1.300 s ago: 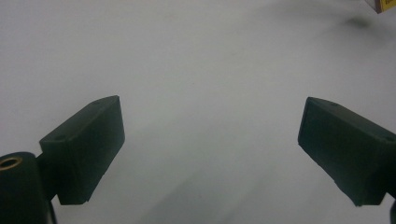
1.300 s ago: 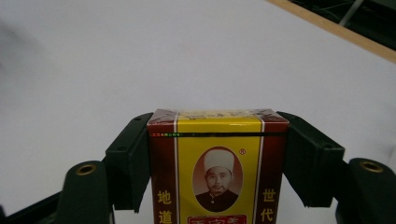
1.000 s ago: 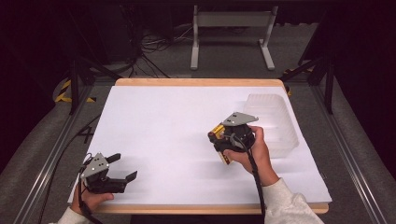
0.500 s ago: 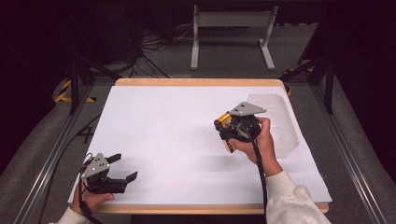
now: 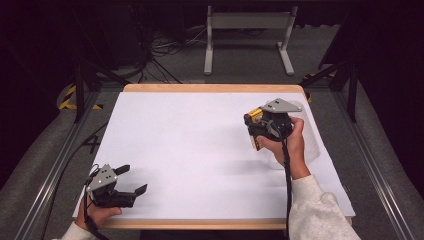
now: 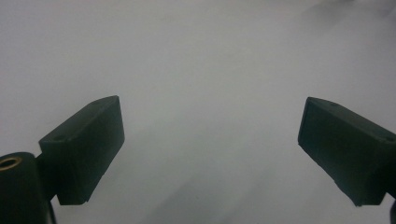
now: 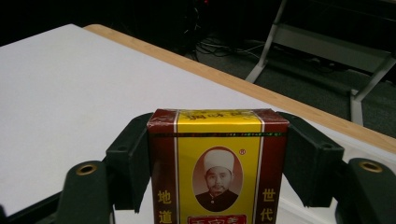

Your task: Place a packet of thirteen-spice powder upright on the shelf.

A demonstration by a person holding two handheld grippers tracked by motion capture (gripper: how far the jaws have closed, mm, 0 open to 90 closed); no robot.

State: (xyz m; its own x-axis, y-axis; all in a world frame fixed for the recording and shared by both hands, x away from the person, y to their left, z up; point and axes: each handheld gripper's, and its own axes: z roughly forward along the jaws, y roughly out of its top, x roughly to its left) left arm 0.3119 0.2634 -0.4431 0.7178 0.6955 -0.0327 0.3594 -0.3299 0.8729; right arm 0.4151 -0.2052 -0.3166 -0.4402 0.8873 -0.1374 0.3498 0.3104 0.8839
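- Yellow-and-dark-red printed cardboard box (image 7: 217,168), one only, clamped upright between the two black jaws of the right gripper (image 5: 260,131), pads pressing on both its narrow sides; a portrait and yellow characters on the face toward the gripper's camera.
- In the high view, same box (image 5: 255,131) carried above the far right part of the white-covered table (image 5: 190,145), right hand (image 5: 287,147) wrapped round the gripper body just behind it.
- One clear plastic container (image 5: 310,135), faint, just beyond and to the right of that gripper, partly hidden by hand and gripper; contents impossible to tell.
- One left gripper (image 5: 131,181), jaws spread wide with nothing between, low over bare white surface near the table's near-left corner, well apart from the box.
- Beyond the table's wooden far edge: one grey metal stand (image 5: 247,37) and loose black cables (image 5: 165,47) on the floor.
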